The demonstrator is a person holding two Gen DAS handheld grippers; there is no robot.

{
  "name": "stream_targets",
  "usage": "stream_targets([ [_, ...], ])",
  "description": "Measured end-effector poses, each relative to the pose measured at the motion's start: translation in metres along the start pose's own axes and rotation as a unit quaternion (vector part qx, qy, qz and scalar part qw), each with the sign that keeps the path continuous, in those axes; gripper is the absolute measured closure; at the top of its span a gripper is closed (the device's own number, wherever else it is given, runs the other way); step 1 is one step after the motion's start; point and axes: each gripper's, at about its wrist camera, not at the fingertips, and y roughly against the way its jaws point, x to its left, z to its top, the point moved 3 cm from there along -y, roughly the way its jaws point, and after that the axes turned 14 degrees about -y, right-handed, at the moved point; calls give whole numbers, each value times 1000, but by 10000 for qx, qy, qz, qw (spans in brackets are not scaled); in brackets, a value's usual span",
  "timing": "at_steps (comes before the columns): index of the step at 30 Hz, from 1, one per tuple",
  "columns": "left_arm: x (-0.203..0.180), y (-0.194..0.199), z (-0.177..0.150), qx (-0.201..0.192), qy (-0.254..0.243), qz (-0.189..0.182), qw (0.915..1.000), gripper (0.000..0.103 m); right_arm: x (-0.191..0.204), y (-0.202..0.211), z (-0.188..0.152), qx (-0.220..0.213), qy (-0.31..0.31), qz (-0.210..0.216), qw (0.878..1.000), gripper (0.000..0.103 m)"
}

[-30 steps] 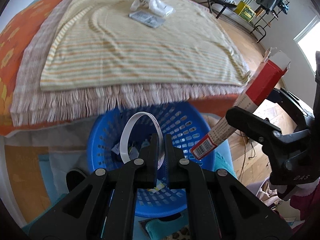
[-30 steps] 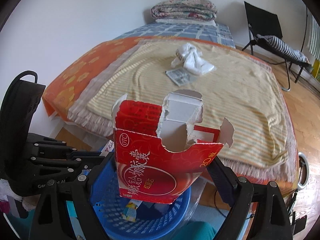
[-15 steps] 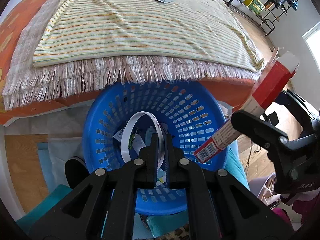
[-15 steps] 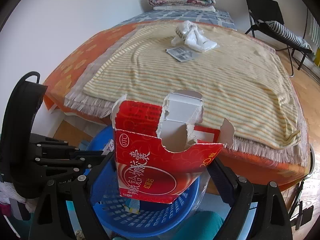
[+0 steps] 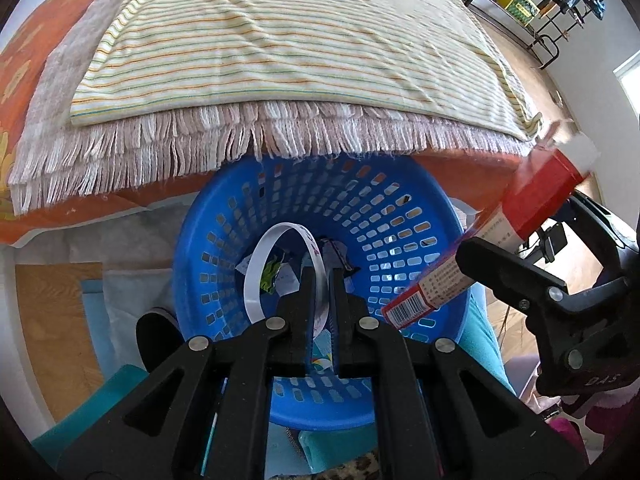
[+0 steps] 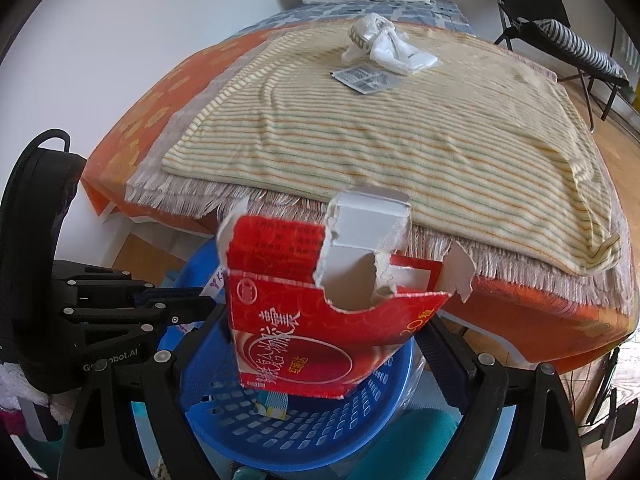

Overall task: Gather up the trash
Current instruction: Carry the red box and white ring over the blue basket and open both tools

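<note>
- Directly below both claws sits a blue perforated basket (image 5: 360, 216) on the floor, tucked against the edge of the bed (image 6: 168, 92).
- Left claw (image 5: 322, 280): its jaws are pressed together on a white strip loop (image 5: 256, 276), which hangs inside the basket mouth, arching to the left of the fingers.
- Right claw (image 6: 332, 344): its jaws are clamped on a torn red carton (image 6: 320, 328), one finger on each side, with the ripped-open top pointing away from the claw.
- Seen from the left wrist, the carton (image 5: 492, 240) is tilted over the right rim of the basket, its barcode end lowest.
- Scraps of paper and wrappers (image 5: 276, 276) lie in the bottom of the basket, beneath the left claw's fingertips.
- Well ahead of both claws, on the striped blanket (image 6: 400, 136) covering the bed, a crumpled white bag (image 6: 384, 46) lies touching a flat printed packet (image 6: 362, 76).
- Beyond the bed, to the right of the right claw, a black folding chair (image 6: 536, 8) stands on the wooden floor.
</note>
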Motion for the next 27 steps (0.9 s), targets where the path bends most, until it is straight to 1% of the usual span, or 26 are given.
stream_targets([
  [3, 2, -2, -2, 62, 28, 33, 10000, 98, -1, -2, 0, 51, -34, -8, 10000, 11],
  [4, 3, -3, -2, 79, 43, 50, 9999, 93, -2, -2, 0, 70, -53, -3, 10000, 11],
  [5, 4, -3, -3, 79, 64, 69, 9999, 84, -3, -3, 1, 86, -74, -4, 9999, 11],
  [6, 6, -2, -4, 67, 83, 85, 9999, 79, -3, -4, 1, 110, -95, 2, 9999, 11],
  [7, 7, -1, -4, 43, 99, 105, 9999, 69, -3, -4, 1, 120, -112, -13, 9999, 11],
  [8, 9, 1, -4, 18, 105, 122, 9999, 64, -4, -4, 1, 131, -129, -26, 9998, 11],
  [22, 13, 4, -5, 84, 126, 191, 9997, 63, -12, 1, 5, 89, -295, -12, 9995, 11],
  [27, 16, 7, -4, 38, 201, 225, 9995, 63, -13, 4, 9, 35, -308, -13, 9995, 11],
])
